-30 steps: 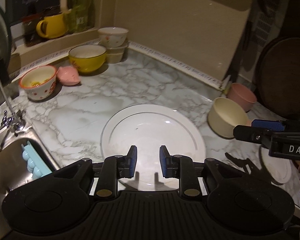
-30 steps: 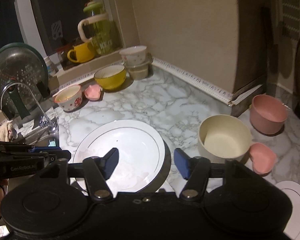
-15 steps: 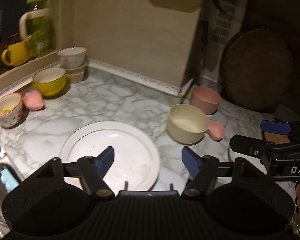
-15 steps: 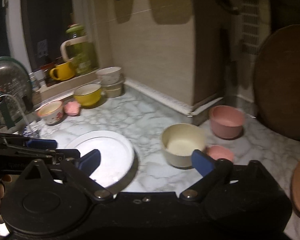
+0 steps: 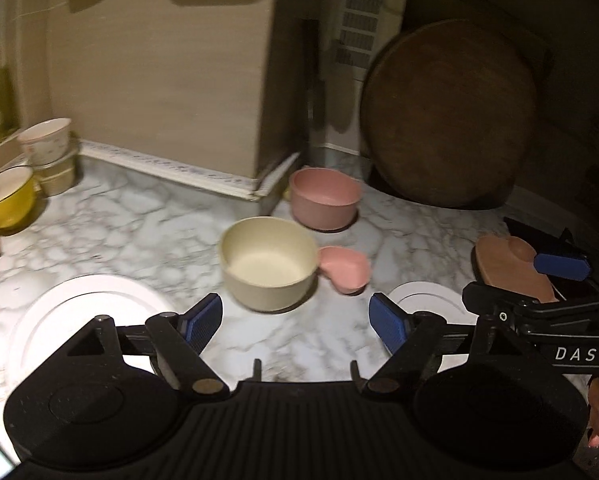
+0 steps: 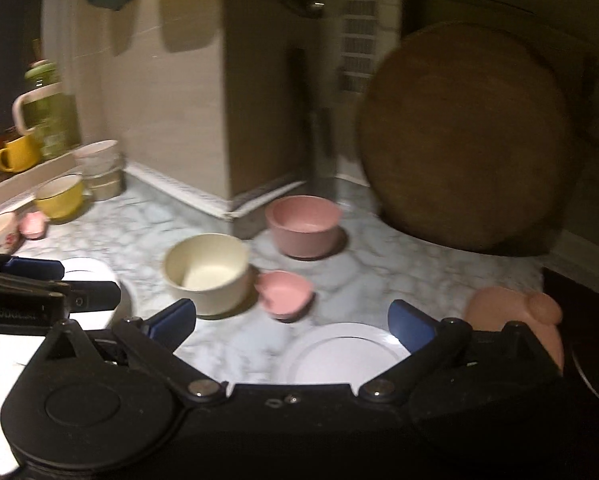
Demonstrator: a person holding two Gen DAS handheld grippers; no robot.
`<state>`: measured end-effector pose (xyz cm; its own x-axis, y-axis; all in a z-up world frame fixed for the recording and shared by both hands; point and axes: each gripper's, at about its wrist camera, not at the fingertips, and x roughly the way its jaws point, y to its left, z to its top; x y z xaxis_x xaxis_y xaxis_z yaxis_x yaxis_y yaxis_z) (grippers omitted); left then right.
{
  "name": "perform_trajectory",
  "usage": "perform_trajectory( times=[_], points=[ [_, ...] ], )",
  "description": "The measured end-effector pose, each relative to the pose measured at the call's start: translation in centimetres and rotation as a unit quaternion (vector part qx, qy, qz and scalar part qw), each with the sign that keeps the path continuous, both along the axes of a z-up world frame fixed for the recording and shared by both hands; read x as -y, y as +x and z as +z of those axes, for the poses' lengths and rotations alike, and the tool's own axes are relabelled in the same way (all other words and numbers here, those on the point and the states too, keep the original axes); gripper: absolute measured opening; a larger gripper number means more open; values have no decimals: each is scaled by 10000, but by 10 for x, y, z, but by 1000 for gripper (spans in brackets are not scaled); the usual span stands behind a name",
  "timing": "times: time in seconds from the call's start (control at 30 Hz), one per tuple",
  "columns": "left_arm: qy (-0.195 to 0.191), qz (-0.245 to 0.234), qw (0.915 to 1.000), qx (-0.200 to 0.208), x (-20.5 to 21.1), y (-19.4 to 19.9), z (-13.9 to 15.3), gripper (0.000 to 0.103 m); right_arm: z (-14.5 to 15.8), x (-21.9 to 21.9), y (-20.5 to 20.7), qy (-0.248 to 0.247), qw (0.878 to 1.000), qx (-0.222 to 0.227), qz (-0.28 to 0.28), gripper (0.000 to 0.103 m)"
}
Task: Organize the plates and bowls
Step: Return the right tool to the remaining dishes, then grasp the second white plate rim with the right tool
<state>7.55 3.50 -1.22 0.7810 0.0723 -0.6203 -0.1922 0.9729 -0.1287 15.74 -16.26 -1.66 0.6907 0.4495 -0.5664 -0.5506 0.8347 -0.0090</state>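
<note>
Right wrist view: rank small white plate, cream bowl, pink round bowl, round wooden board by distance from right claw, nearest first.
1. Small white plate: on the marble between the open right claw fingers.
2. Cream bowl: ahead, left.
3. Pink round bowl: behind it, centre.
4. Round wooden board: leaning at back right.

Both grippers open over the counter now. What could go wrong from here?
1. The cream bowl touches the pink heart-shaped dish; grasping the bowl may knock that dish aside.
2. The small white plate lies flat beside the pink lid; the right gripper, jaws just opened wide and empty, may slip on its rim or bump the lid.
3. Frames are blurred; the left gripper, also just opened and empty, may misjudge its approach.
</note>
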Motion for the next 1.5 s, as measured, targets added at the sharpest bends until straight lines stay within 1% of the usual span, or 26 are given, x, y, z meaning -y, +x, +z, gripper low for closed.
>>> perform_trajectory(
  times=[0.1,0.2,0.27,0.43,0.57,0.67,0.8,0.87,0.97,1.0,1.03,1.07,1.1,1.17,1.2,1.27,1.37,1.43,1.5],
  points=[
    [-45,-59,10000,-62,13,17,-7,81,-4,17,11,-20,9998,5,-179,103],
    [-76,-104,9997,-202,25,34,-17,81,-10,32,24,7,9995,-88,-310,103],
    [-91,-116,9994,-298,32,44,-24,81,-17,42,32,28,9990,-204,-404,103],
    [-203,-120,9978,-615,44,69,-45,81,-38,56,52,-125,9976,-385,-568,103],
    [-318,-211,9955,-866,52,84,-62,81,-54,68,66,-67,9958,-757,-517,102],
    [-361,-264,9936,-1036,57,92,-73,81,-69,72,74,-118,9925,-1068,-589,101],
    [-374,-355,9923,-1125,63,99,-83,81,-87,78,86,-81,9868,-1498,-603,91],
    [-401,-393,9913,-1187,65,103,-88,81,-93,81,91,-50,9848,-1641,-572,88],
    [-474,-444,9900,-1255,66,107,-94,81,-99,84,97,-39,9816,-1824,-564,80],
    [-494,-450,9895,-1279,67,108,-95,80,-102,85,99,-18,9801,-1905,-549,76],
    [-541,-472,9890,-1293,66,109,-96,78,-104,86,101,6,9783,-1993,-560,74],
    [-602,-493,9884,-1307,66,110,-97,71,-106,88,103,45,9762,-2095,-556,73],
    [-651,-502,9877,-1331,66,112,-98,67,-107,88,106,77,9745,-2174,-552,70],
    [-739,-496,9864,-1379,64,115,-101,64,-110,91,108,143,9719,-2279,-562,66],
    [-776,-495,9860,-1388,63,115,-102,62,-111,91,110,164,9710,-2319,-550,62],
    [-873,-508,9847,-1419,62,118,-104,56,-113,92,112,207,9692,-2389,-558,58],
    [-1008,-436,9831,-1462,58,120,-108,50,-113,94,115,293,9682,-2417,-569,50],
    [-1037,-417,9831,-1451,57,122,-110,42,-113,96,117,409,9658,-2492,-588,42],
    [-1137,-426,9817,-1464,55,123,-110,31,-113,96,118,489,9636,-2569,-562,36]
  ],
)
